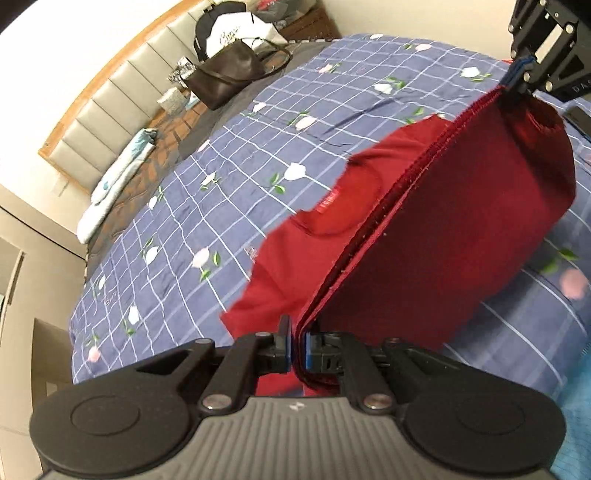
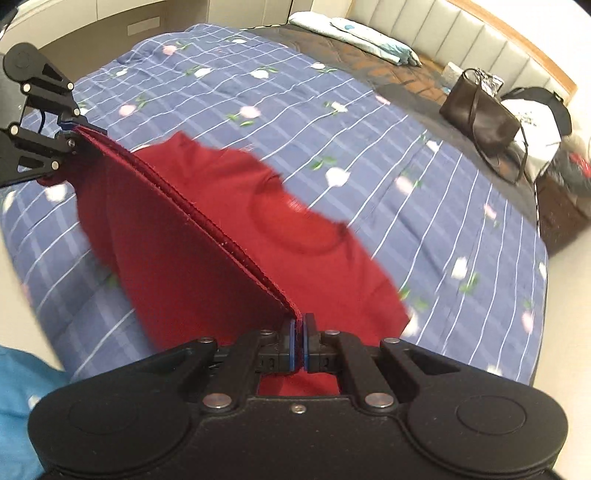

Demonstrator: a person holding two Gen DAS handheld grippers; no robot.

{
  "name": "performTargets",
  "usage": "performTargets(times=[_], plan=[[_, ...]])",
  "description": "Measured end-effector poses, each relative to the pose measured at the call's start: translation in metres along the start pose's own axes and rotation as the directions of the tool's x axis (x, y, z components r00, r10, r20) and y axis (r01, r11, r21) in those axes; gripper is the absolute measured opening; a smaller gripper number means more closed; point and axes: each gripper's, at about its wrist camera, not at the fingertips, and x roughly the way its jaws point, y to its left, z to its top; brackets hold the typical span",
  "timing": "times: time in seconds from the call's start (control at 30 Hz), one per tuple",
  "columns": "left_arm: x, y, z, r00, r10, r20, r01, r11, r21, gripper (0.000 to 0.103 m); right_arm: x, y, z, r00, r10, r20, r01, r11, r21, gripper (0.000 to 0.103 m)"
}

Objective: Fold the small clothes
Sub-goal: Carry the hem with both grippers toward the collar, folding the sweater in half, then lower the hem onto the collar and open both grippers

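The left claw [image 1: 297, 350] is pinched tight on one end of the hem of a dark red T-shirt [image 1: 443, 229], low in the left wrist frame. The right claw [image 2: 298, 347] grips the other end, and the hem runs taut between them, raised above the bed. The shirt's collar end [image 2: 295, 221] lies on the blue checked floral quilt [image 2: 295, 110] mid-frame. A brown handbag [image 2: 480, 118] sits upper right near the padded headboard [image 2: 461, 29].
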Motion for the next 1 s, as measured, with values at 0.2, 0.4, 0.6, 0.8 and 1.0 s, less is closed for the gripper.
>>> performTargets(times=[0.2, 0.4, 0.6, 0.8, 1.0], plan=[[0.071, 0.056, 0.050, 0.995, -0.064, -0.070, 0.059, 0.996, -0.070, 0.007, 0.059, -0.053, 0.055, 1.000, 0.007, -0.026, -0.007, 1.000, -0.001, 0.003], [0.134, 0.082, 0.081, 0.987, -0.098, -0.128, 0.081, 0.988, -0.132, 0.007, 0.119, -0.082, 0.080, 0.995, 0.036, -0.094, -0.034, 0.999, 0.025, 0.003], [0.176, 0.085, 0.090, 0.976, -0.115, -0.185, 0.086, 0.984, -0.158, 0.007, 0.159, -0.091, 0.087, 0.988, 0.059, -0.144, -0.054, 0.998, 0.036, 0.004], [0.201, 0.084, 0.095, 0.964, -0.126, -0.233, 0.077, 0.975, -0.209, 0.016, 0.179, -0.097, 0.087, 0.985, 0.056, -0.163, -0.046, 0.997, 0.065, 0.008], [0.205, 0.091, 0.096, 0.959, -0.141, -0.246, 0.067, 0.956, -0.286, 0.067, 0.178, -0.113, 0.081, 0.990, 0.021, -0.143, 0.002, 0.988, 0.154, 0.061]])
